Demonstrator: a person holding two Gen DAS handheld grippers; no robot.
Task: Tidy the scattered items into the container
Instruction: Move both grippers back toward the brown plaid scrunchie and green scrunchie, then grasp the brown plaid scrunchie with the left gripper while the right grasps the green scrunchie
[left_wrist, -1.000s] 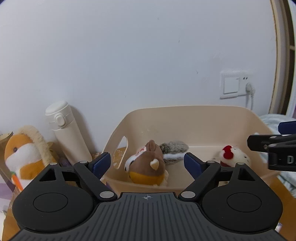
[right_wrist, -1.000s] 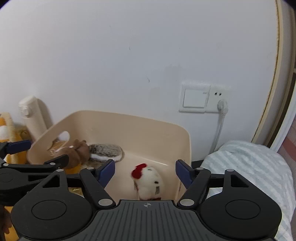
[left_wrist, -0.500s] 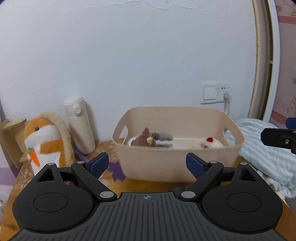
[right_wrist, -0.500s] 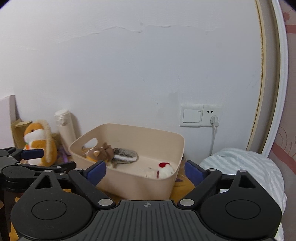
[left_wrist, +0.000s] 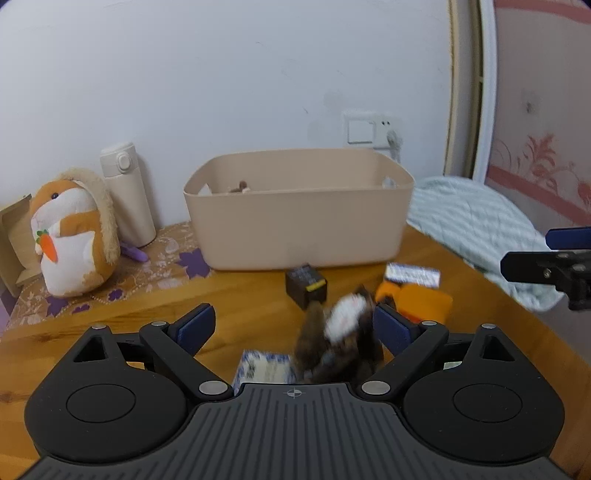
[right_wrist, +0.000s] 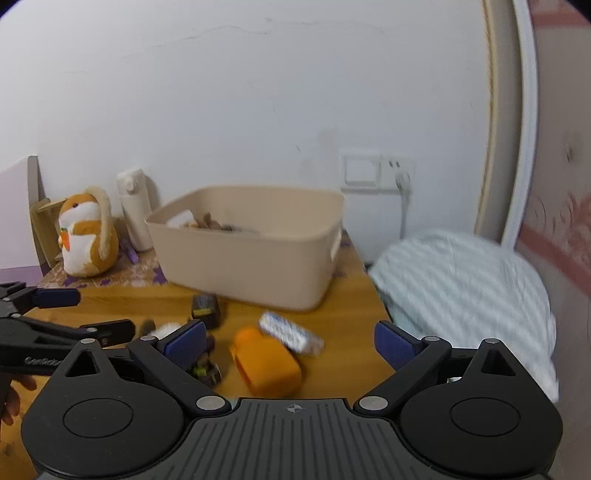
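Observation:
The beige bin (left_wrist: 295, 221) (right_wrist: 251, 258) stands at the back of the wooden table with plush toys inside. In front of it lie a black box (left_wrist: 306, 290) (right_wrist: 205, 306), a white-and-blue packet (left_wrist: 413, 275) (right_wrist: 291, 332) and an orange item (left_wrist: 421, 302) (right_wrist: 266, 362). My left gripper (left_wrist: 294, 328) is open; a blurred brown-and-white plush (left_wrist: 340, 339) sits between its fingers, close to the right one, unpressed. A second blue-white packet (left_wrist: 264, 369) lies by its base. My right gripper (right_wrist: 290, 341) hangs above the orange item, jaws opening, holding nothing.
An orange-and-white hamster plush (left_wrist: 70, 236) and a white flask (left_wrist: 127, 195) stand left of the bin on a patterned cloth. A striped blanket (left_wrist: 476, 229) lies off the table's right edge. A wall socket (left_wrist: 369, 127) is behind the bin.
Both grippers have pulled back from over the bin, which now looks smaller and farther. The scattered items on the table have come into view, and the right jaws have widened.

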